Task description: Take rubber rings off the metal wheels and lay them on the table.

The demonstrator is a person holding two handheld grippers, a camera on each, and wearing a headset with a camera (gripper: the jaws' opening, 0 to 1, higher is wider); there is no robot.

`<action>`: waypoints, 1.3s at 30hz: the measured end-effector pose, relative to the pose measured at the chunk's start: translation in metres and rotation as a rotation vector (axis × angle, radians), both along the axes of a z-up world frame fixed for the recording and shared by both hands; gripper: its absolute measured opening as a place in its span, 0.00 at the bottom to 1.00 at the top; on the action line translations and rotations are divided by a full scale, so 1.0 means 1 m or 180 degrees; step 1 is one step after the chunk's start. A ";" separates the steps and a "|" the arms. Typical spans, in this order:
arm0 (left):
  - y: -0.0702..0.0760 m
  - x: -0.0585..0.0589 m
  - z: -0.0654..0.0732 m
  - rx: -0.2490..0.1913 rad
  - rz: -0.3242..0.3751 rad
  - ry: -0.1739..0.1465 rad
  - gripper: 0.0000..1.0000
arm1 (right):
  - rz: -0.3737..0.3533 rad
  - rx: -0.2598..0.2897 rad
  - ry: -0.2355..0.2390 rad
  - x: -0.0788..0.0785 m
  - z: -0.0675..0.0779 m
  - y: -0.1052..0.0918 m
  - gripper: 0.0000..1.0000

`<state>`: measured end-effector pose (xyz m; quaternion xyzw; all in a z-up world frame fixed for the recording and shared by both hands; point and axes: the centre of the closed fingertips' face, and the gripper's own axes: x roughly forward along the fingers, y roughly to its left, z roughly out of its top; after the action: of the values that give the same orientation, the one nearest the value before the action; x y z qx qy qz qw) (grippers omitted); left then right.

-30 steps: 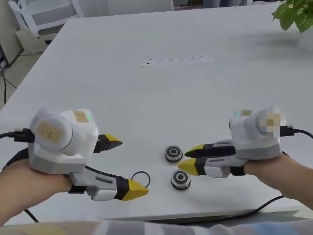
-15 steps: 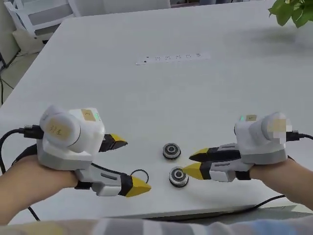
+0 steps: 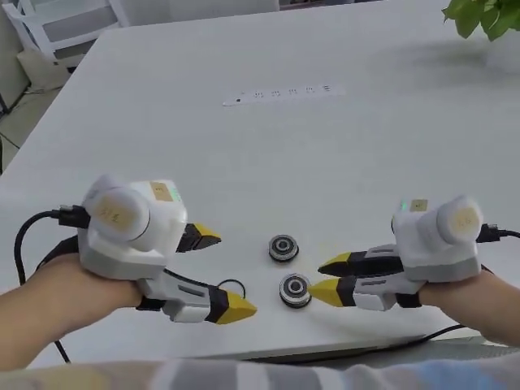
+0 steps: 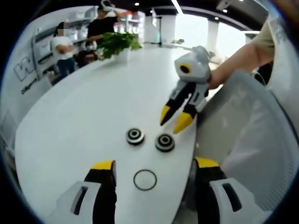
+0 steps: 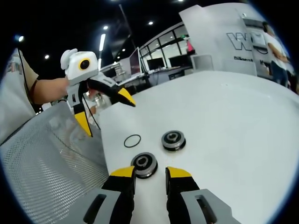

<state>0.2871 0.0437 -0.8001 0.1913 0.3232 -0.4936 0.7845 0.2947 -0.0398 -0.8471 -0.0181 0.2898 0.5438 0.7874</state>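
Note:
Two metal wheels lie near the table's front edge, a farther wheel (image 3: 283, 248) (image 4: 135, 136) (image 5: 173, 139) and a nearer wheel (image 3: 295, 288) (image 4: 164, 142) (image 5: 144, 164). A loose black rubber ring (image 3: 231, 287) (image 4: 145, 179) (image 5: 132, 140) lies flat to their left. My left gripper (image 3: 221, 272) (image 4: 154, 163) (image 5: 106, 113) is open wide, its jaws standing either side of the ring and above it. My right gripper (image 3: 319, 278) (image 5: 150, 171) (image 4: 175, 119) is open by a narrow gap and holds nothing. Its tips sit just right of the nearer wheel.
The white table (image 3: 244, 162) stretches far ahead of the wheels. A strip of sockets (image 3: 276, 95) is set in its middle, and a green plant (image 3: 479, 16) stands at the far right. A mesh chair (image 5: 51, 158) is behind the front edge. People (image 4: 63, 44) stand beyond the table.
My right gripper has come down from beside the farther wheel to level with the nearer one. My left gripper has edged right over the ring. Wheels and ring have not moved.

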 end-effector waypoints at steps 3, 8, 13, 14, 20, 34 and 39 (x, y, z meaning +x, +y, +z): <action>-0.002 0.001 -0.002 0.0001 -0.0012 0.0006 0.67 | 0.0031 -0.0026 -0.0028 -0.001 -0.002 0.000 0.22; -0.005 0.002 -0.005 0.0018 -0.0050 0.0020 0.65 | 0.0074 -0.0056 -0.0060 -0.002 -0.006 -0.001 0.21; -0.008 0.002 -0.009 0.0021 -0.0063 0.0045 0.63 | 0.0128 -0.0083 -0.0104 -0.003 -0.010 -0.001 0.20; -0.009 0.002 -0.009 0.0022 -0.0068 0.0052 0.62 | 0.0137 -0.0086 -0.0111 -0.003 -0.010 -0.001 0.19; -0.013 0.001 -0.014 0.0030 -0.0105 0.0078 0.61 | 0.0168 -0.0111 -0.0137 -0.004 -0.014 -0.001 0.18; -0.026 0.001 -0.023 0.0033 -0.0203 0.0130 0.56 | 0.0271 -0.0157 -0.0214 -0.007 -0.019 0.001 0.15; -0.030 0.000 -0.025 0.0031 -0.0226 0.0146 0.54 | 0.0305 -0.0148 -0.0249 -0.007 -0.020 0.002 0.14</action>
<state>0.2872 0.0139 -0.8251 0.1951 0.3364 -0.5238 0.7579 0.2880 -0.0382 -0.8667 -0.0715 0.2702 0.5729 0.7705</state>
